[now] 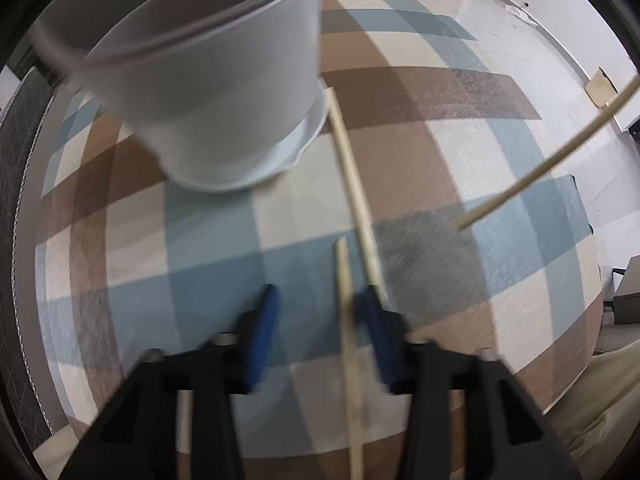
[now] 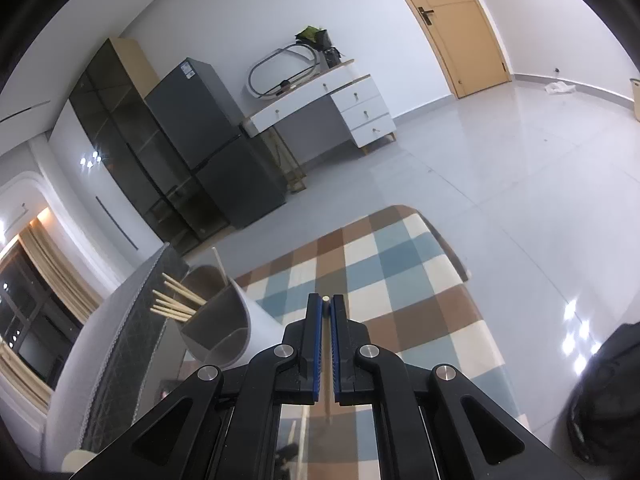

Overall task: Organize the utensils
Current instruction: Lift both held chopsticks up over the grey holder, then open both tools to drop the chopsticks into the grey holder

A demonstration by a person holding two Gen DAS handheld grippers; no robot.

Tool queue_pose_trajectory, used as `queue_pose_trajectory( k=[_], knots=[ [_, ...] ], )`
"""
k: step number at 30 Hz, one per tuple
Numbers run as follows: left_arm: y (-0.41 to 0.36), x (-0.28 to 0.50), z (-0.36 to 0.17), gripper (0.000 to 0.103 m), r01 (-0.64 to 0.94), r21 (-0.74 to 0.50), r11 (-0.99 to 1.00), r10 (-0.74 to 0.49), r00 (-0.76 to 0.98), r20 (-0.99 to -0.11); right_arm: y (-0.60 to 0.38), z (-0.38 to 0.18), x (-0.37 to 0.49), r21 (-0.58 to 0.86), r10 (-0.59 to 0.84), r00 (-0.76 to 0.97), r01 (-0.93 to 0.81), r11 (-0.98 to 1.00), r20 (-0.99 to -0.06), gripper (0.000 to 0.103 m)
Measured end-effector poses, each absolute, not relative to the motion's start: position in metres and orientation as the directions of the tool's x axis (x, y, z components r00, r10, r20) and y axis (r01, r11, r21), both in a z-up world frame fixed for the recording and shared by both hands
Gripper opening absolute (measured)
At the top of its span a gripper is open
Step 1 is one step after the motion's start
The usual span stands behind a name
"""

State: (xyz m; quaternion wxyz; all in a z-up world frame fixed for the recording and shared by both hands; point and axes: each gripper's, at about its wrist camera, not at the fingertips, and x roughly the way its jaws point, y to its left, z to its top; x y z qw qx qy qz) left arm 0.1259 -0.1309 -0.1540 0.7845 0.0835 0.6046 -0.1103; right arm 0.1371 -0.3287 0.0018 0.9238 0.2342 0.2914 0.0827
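In the left wrist view my left gripper (image 1: 316, 300) hangs open over the checked cloth (image 1: 208, 240). A chopstick (image 1: 350, 184) lies on the cloth, running from beside the right blue finger (image 1: 376, 320) up to the grey utensil holder (image 1: 216, 80). A second, blurred chopstick (image 1: 348, 344) stands between the jaws, touching neither that I can tell. A third chopstick (image 1: 552, 160) hangs in the air at the right. In the right wrist view my right gripper (image 2: 326, 304) is shut on a chopstick (image 2: 326, 299), seen end-on. The holder (image 2: 216, 312) at the left has several chopsticks (image 2: 176, 300) in it.
A dark patterned cushion edge (image 1: 20, 160) borders the cloth on the left. The table's far right corner (image 2: 448, 236) drops to a shiny tiled floor (image 2: 500, 168). A fridge (image 2: 208, 140), a white desk (image 2: 340, 108) and a door (image 2: 460, 28) stand beyond. A dark bag (image 2: 608, 392) sits at the right.
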Motion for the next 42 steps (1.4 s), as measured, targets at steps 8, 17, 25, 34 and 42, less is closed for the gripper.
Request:
queue_pose_trajectory(
  k=[8,17,25,34,42],
  knots=[
    [-0.136,0.131,-0.135,0.001,0.241,-0.043,0.97,-0.112,0.282,-0.953,-0.326,0.002,0.135,0.476,0.298,0.813,-0.029,0.879,-0.5,0.003],
    [-0.078,0.086,-0.024,0.001,0.196,-0.14,0.971,-0.231,0.598,-0.767,-0.289,0.024,0.111,0.367,0.301,0.838,-0.132,0.921,-0.456,0.003],
    [-0.075,0.083,0.011,0.0,0.221,-0.197,0.955,-0.296,0.672,-0.679,-0.256,0.045,0.102,0.282,0.3,0.839,-0.184,0.942,-0.453,0.003],
    [-0.071,0.1,0.025,0.0,0.252,-0.217,0.943,-0.332,0.699,-0.633,-0.243,0.075,0.115,0.213,0.29,0.844,-0.213,0.954,-0.452,0.003],
    [-0.052,0.119,0.085,0.0,0.253,-0.268,0.929,-0.365,0.74,-0.565,-0.222,0.135,0.145,0.132,0.334,0.853,-0.307,0.943,-0.401,0.003]
  ],
)
